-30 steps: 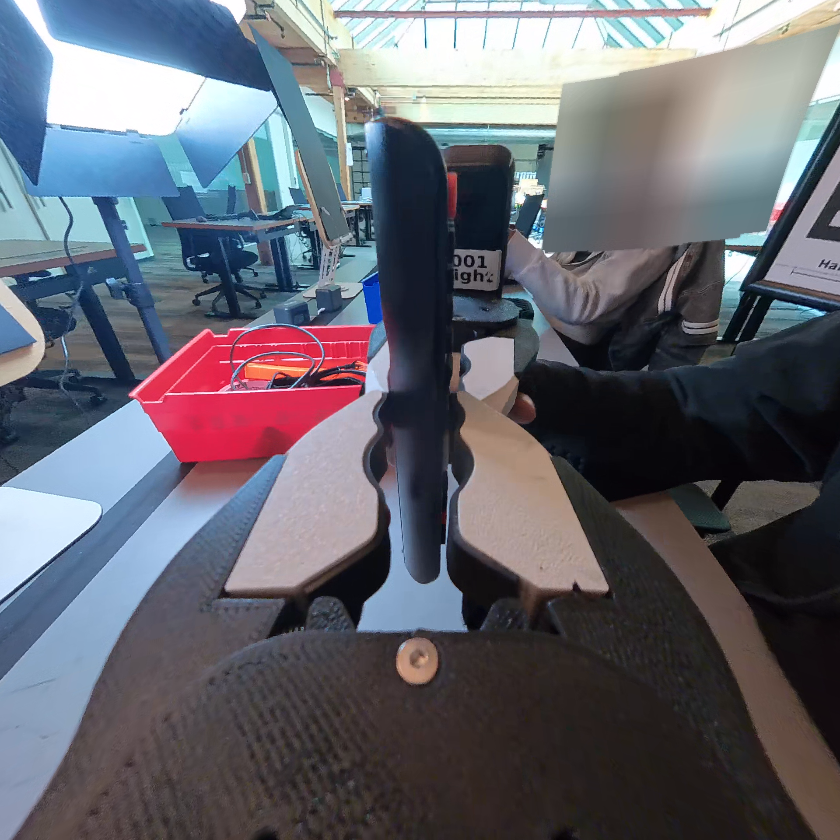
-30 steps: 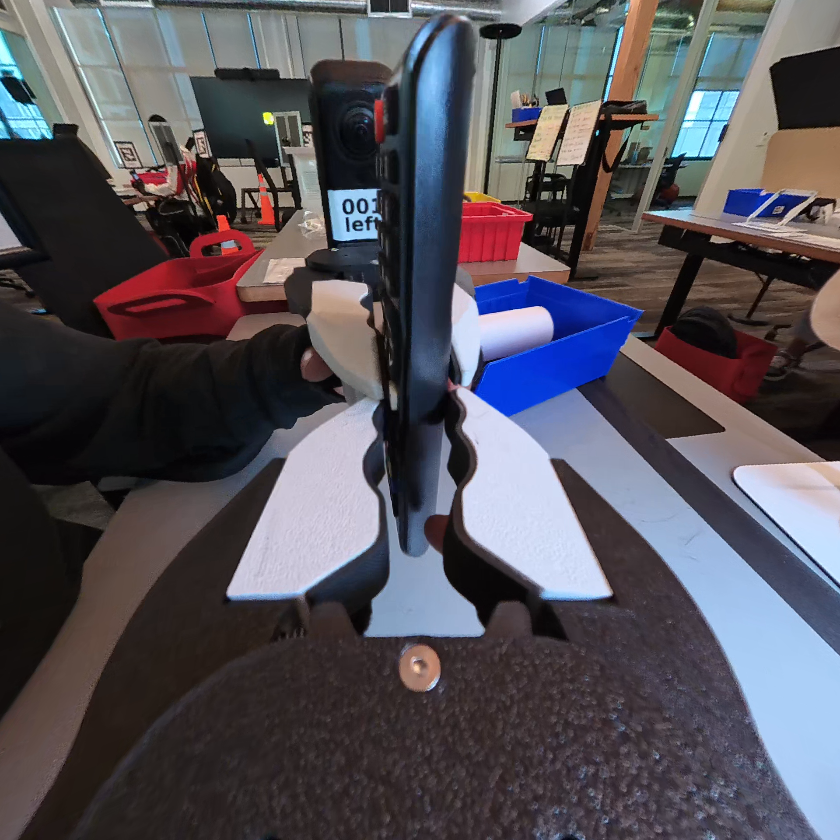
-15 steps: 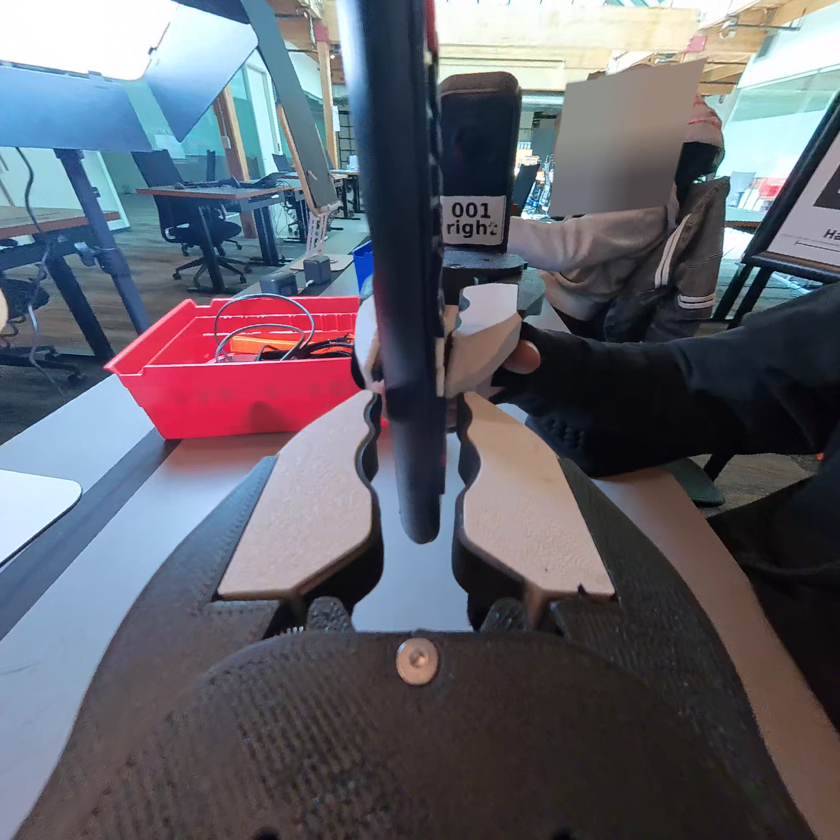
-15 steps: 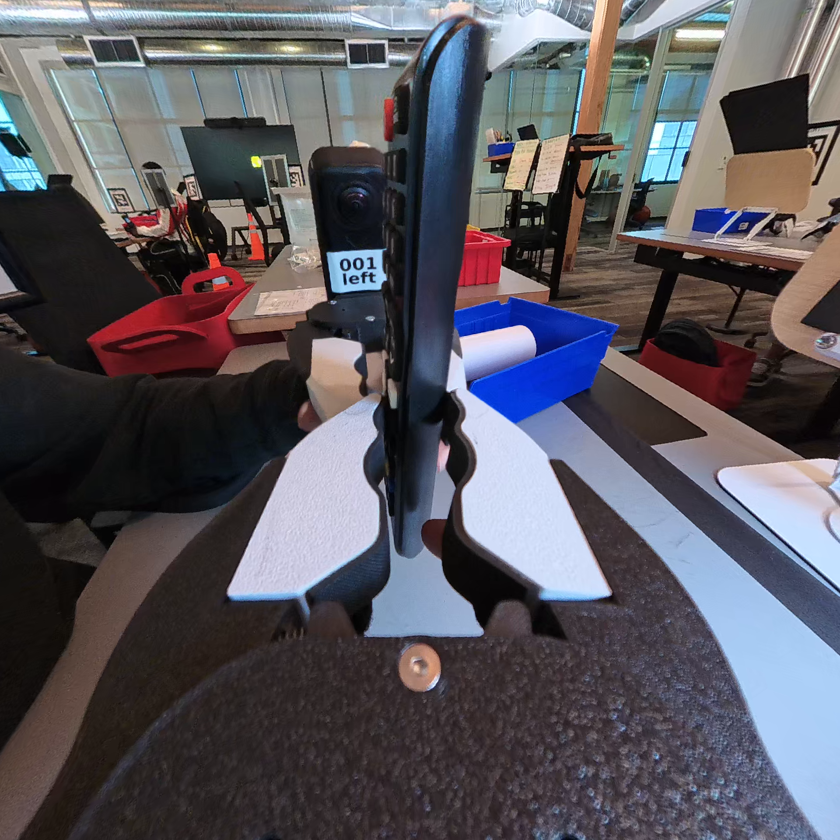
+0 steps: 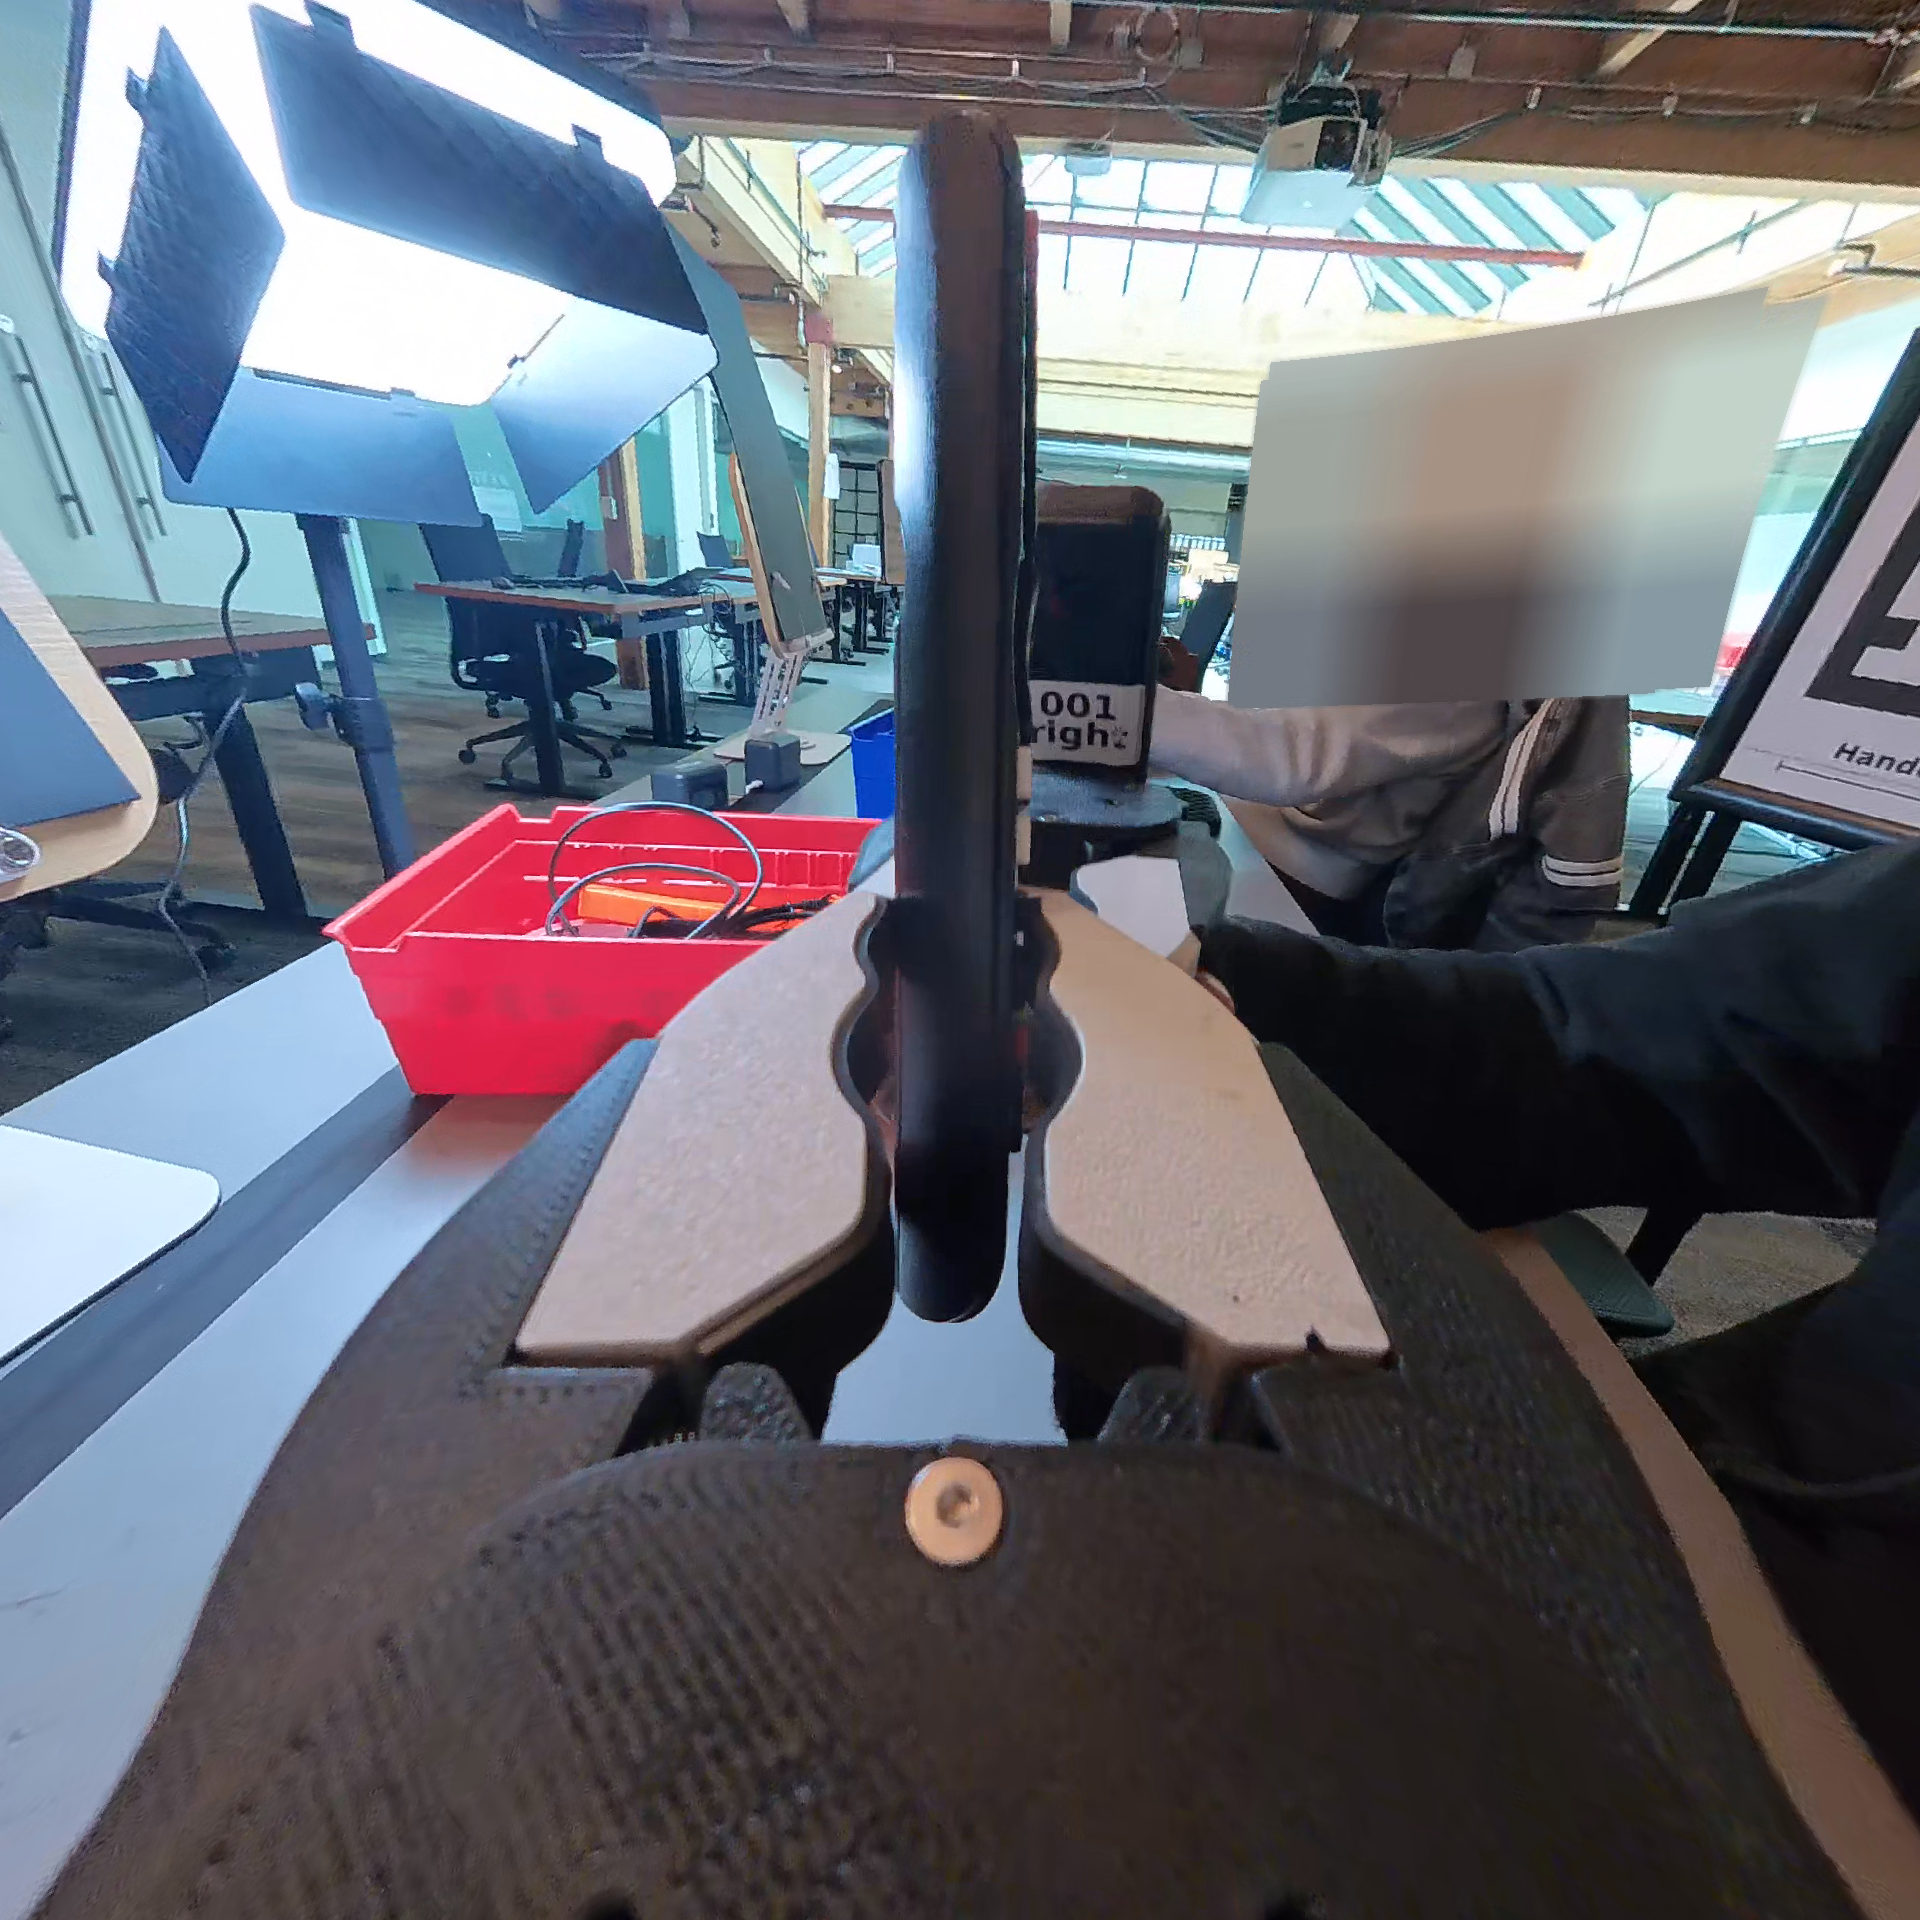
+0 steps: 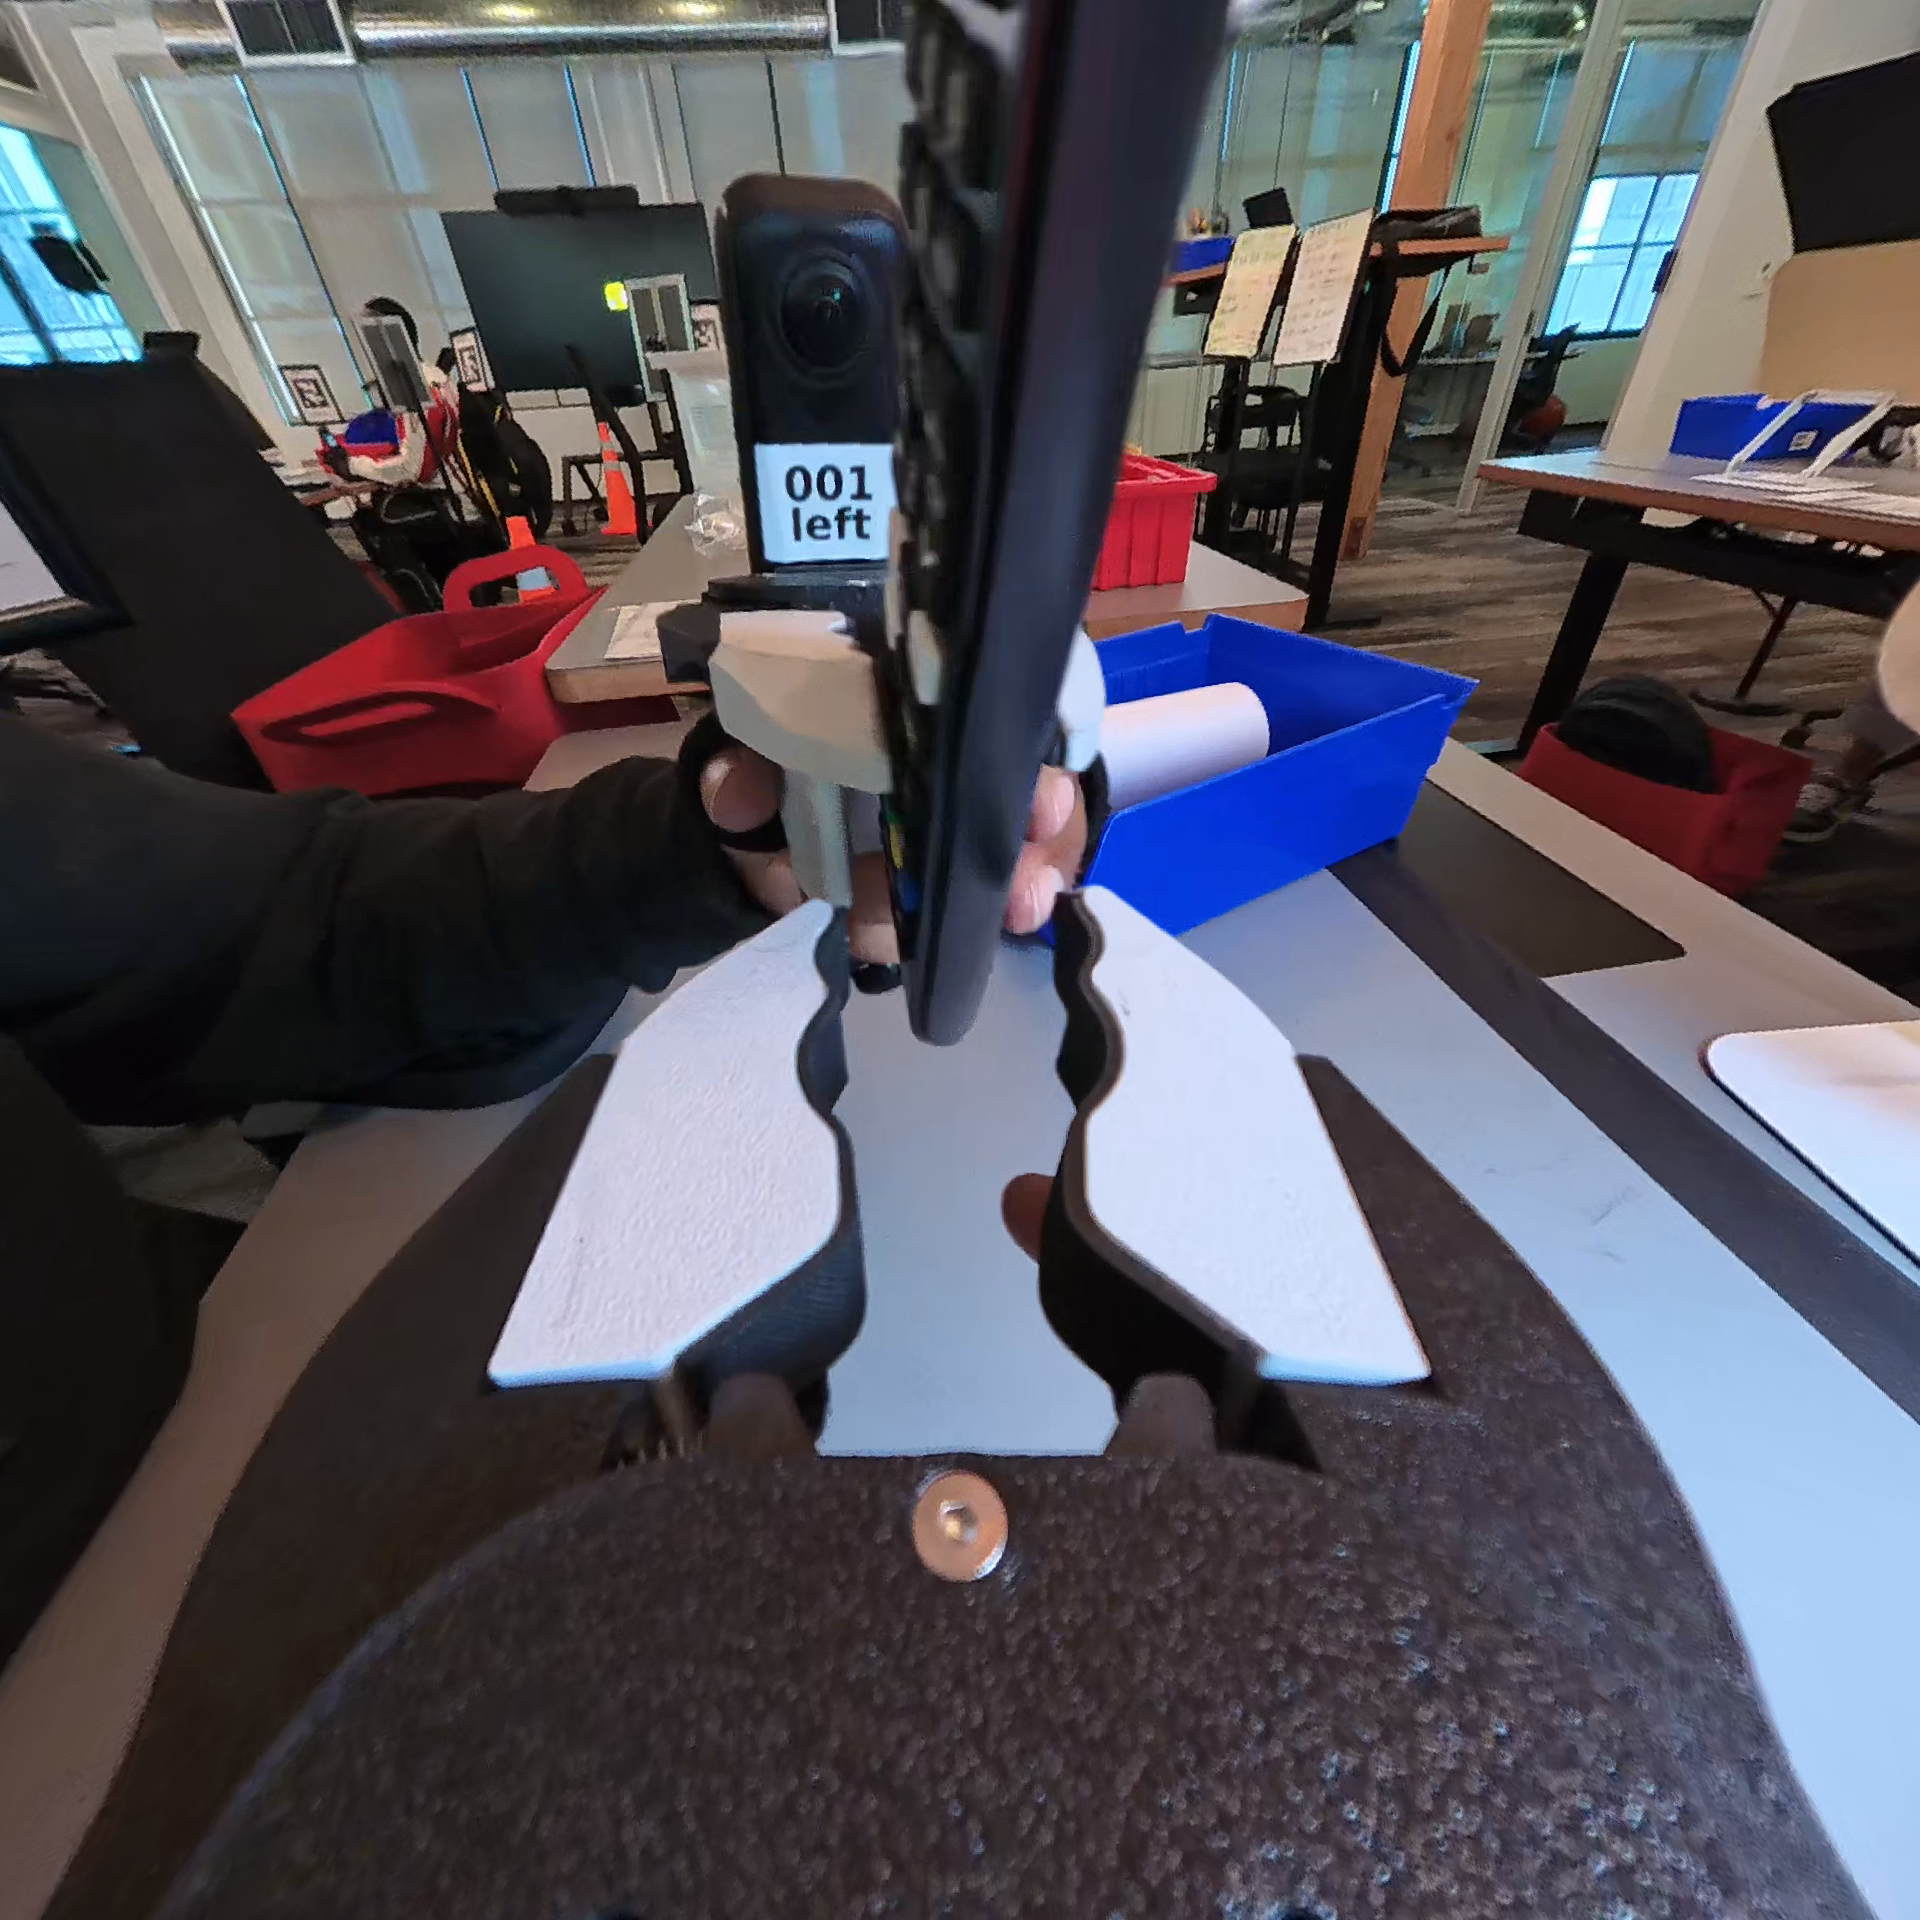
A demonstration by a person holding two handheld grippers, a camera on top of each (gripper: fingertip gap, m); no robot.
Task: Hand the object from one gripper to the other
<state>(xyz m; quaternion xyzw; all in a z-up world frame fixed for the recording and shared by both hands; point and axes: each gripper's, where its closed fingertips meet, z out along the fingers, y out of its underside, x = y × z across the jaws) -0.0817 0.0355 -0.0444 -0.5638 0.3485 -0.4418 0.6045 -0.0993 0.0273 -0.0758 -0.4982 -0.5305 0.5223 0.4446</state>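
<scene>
**A:** Where does the long, slim black plastic remote control (image 5: pixel 954 727) stand for you?

**B:** It stands upright, long axis vertical, pinched low on its body by your left claw (image 5: pixel 956 997), whose pale fingers (image 5: pixel 727 1132) press on both of its flat sides. Its lower end hangs just below the grip, above the grey counter (image 5: pixel 156 1507).

**A:** And your right claw (image 6: pixel 940 977)?

**B:** Spread. In the right wrist view the remote's bottom tip sits between the tips of its white fingers (image 6: pixel 686 1174) with a clear gap on each side, so nothing there is touching it. The remote leans slightly at the top there, button face to the left.

**A:** So which one owns it?

**B:** The left alone, I judge. The remote lies straight ahead of your right claw and a little high, so drawing the right one back along its own line looks clear.

**A:** Room to move?

**B:** On the far left a red plastic bin of cables (image 5: pixel 582 935) sits near the left claw; a blue plastic bin holding a white roll (image 6: pixel 1278 748) sits far right in the right view. A white pad (image 6: pixel 1829 1101) lies at the right edge. Keep the remote's lower end off the counter.
</scene>
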